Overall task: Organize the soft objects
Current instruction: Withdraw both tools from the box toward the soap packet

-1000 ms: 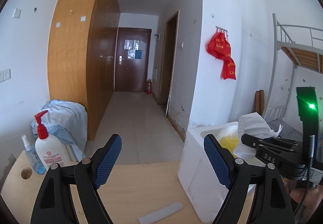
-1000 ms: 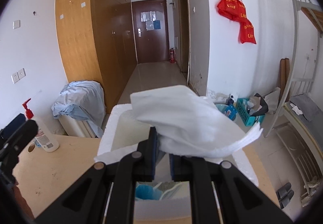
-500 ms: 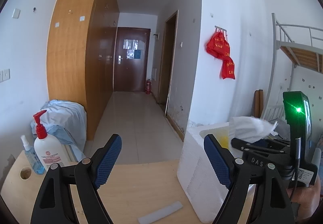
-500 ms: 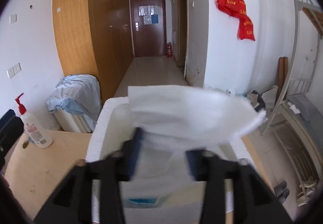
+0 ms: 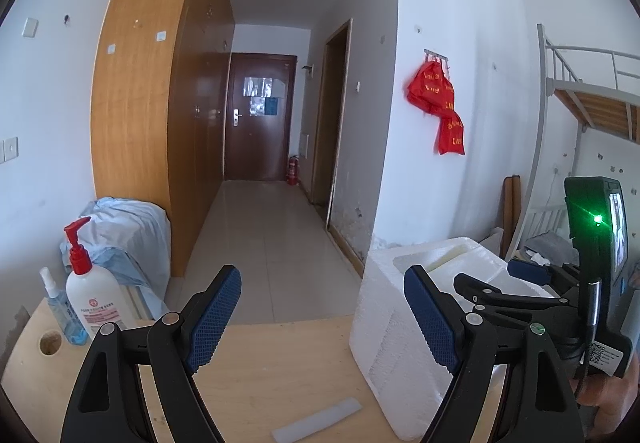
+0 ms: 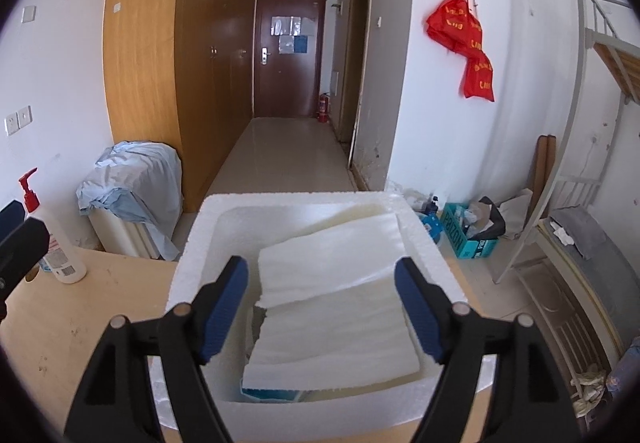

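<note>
The white folded foam sheet (image 6: 340,307), a second ago clamped in the right hand-held gripper (image 6: 322,309), now lies released inside the white styrofoam box (image 6: 192,243), long axis toward 1 o'clock; its jaws are opening. The left hand-held gripper (image 5: 320,315) hangs wide, empty.

Left wrist view: low over wooden table (image 5: 256,375), facing down hallway, foam box (image 5: 384,327) close at right. Right wrist view: directly above foam box (image 6: 200,243), tilted down into it. Shared: box, pump bottle (image 5: 94,299), hallway door (image 6: 290,55).
</note>
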